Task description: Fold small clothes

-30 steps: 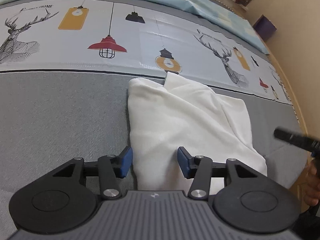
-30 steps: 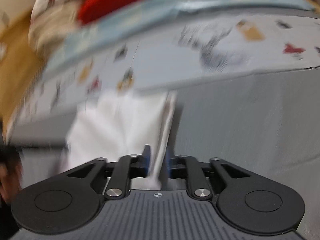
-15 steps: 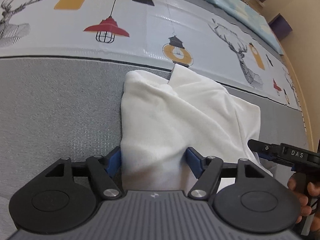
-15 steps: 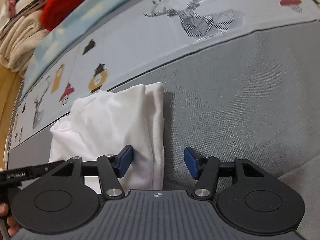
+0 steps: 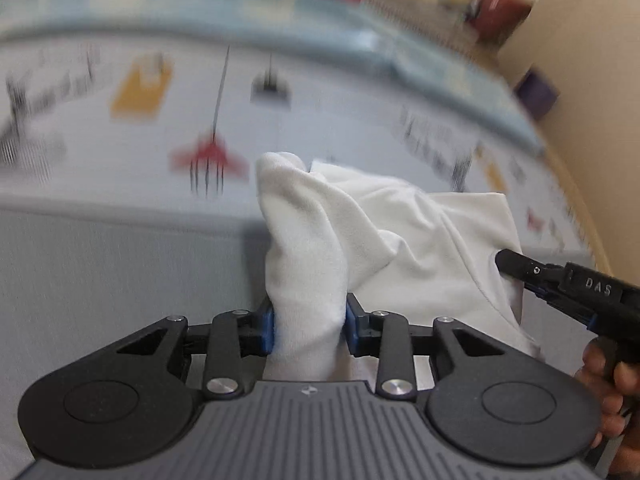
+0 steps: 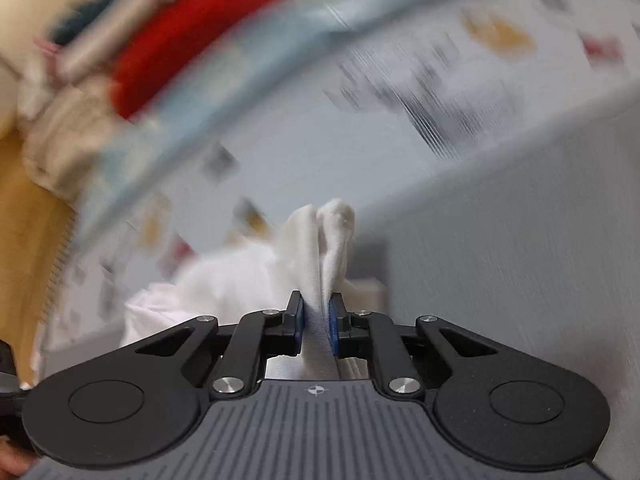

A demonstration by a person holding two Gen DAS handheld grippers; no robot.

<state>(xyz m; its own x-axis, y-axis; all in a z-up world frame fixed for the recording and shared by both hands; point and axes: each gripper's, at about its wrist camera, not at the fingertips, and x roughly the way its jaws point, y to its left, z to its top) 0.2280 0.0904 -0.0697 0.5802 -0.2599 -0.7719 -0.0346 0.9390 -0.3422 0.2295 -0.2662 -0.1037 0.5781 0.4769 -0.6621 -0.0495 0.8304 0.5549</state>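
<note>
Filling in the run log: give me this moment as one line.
step: lifting for fold | left gripper: shut on white garment | right gripper: shut on white garment | surface: grey mat | views: motion-blurred

A grey bed [image 5: 120, 272] carries the white garment [image 5: 400, 240], which lies bunched on it. Beyond runs a pale printed sheet [image 5: 320, 128] with lamp and deer motifs.
</note>
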